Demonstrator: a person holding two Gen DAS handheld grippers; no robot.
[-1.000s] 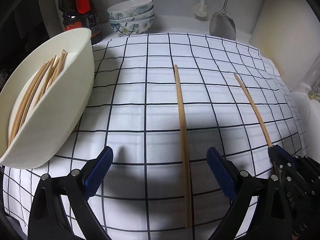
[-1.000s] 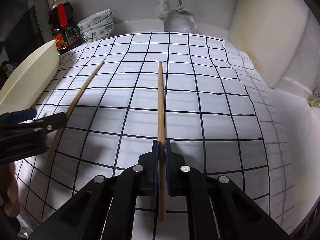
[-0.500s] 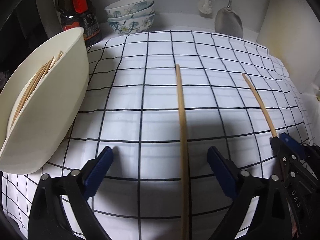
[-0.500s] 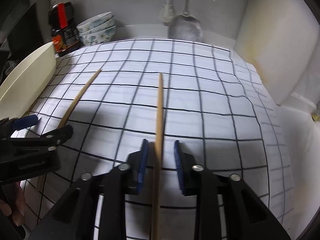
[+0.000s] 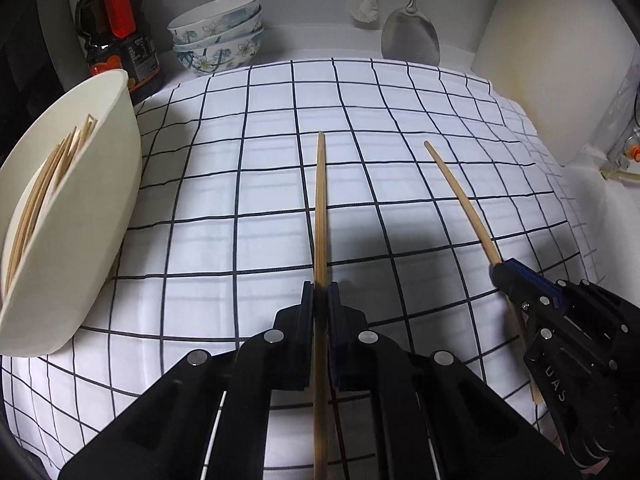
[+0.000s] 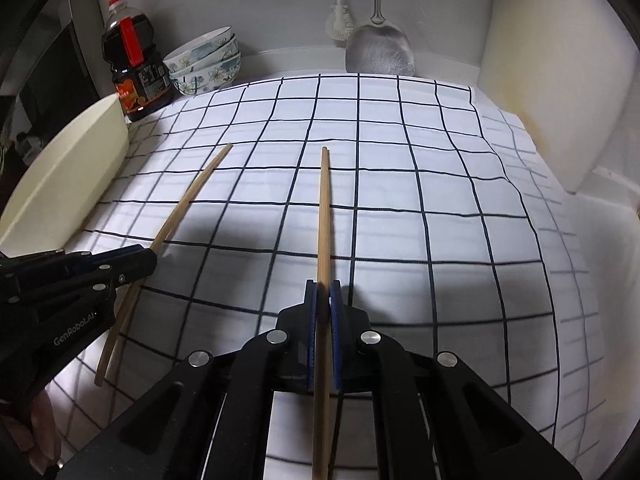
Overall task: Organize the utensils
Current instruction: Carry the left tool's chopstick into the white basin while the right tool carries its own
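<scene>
My left gripper (image 5: 320, 296) is shut on a wooden chopstick (image 5: 321, 208) that points forward over the checked cloth (image 5: 260, 184). My right gripper (image 6: 323, 294) is shut on a second wooden chopstick (image 6: 324, 216), also pointing forward. Each gripper shows in the other's view: the right one (image 5: 516, 276) at the right with its chopstick (image 5: 460, 196), the left one (image 6: 144, 258) at the left with its chopstick (image 6: 192, 196). A cream tilted bowl (image 5: 92, 216) at the left holds several chopsticks (image 5: 44, 192).
At the back stand a dark sauce bottle (image 5: 120, 36), stacked floral bowls (image 5: 218, 34), a hanging metal spatula (image 5: 410, 36) and a white brush (image 5: 366, 0). A cream wall panel (image 5: 552, 64) bounds the right side. The cream bowl's rim (image 6: 72, 164) lies left of the cloth.
My left gripper has closed on the middle chopstick. My right gripper opened briefly, then shut again on its chopstick. Both chopsticks now sit a little above the cloth.
</scene>
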